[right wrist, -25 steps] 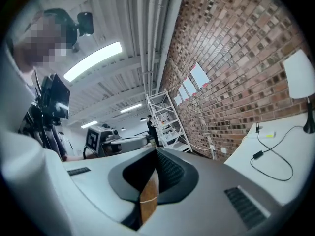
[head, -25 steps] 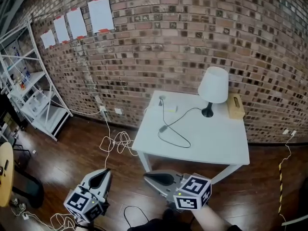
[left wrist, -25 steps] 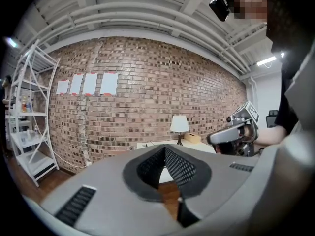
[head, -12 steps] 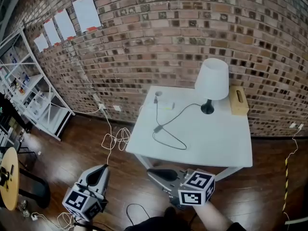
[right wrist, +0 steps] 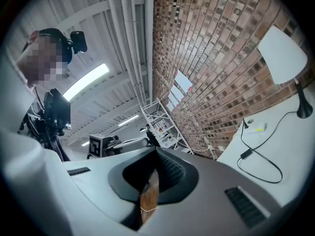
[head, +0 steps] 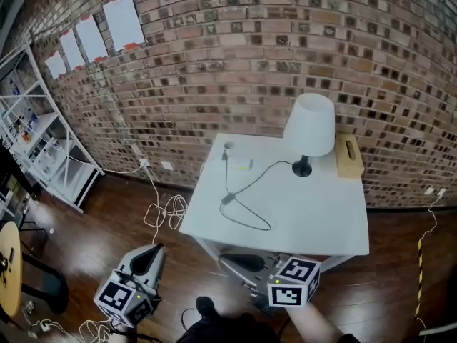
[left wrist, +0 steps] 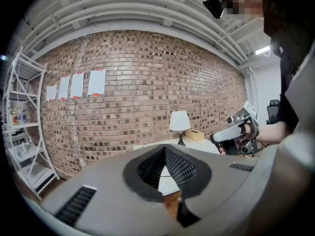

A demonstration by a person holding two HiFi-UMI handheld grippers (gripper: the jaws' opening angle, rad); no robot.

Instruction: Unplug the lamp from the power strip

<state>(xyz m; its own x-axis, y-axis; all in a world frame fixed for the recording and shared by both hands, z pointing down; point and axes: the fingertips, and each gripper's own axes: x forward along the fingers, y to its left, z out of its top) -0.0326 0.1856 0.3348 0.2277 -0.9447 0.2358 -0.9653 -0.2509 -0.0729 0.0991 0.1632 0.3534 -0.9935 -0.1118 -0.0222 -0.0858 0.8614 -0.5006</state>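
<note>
**Tongs closed and empty, plug not yet reached**

The left tongs and the right tongs both have their jaws together and hold nothing. They hang over the floor in front of the table, well apart from the lamp. The lamp's cord runs across the top to the strip at the far left corner.

I judge the plug to be small, stiff and light, and the cord soft. It is better to pinch the plug body, not the cord. The light strip may lift together with the plug.

The head view gives me the whole loop of the cord. In the left gripper view I see the lamp but cannot make out the strip.
</note>
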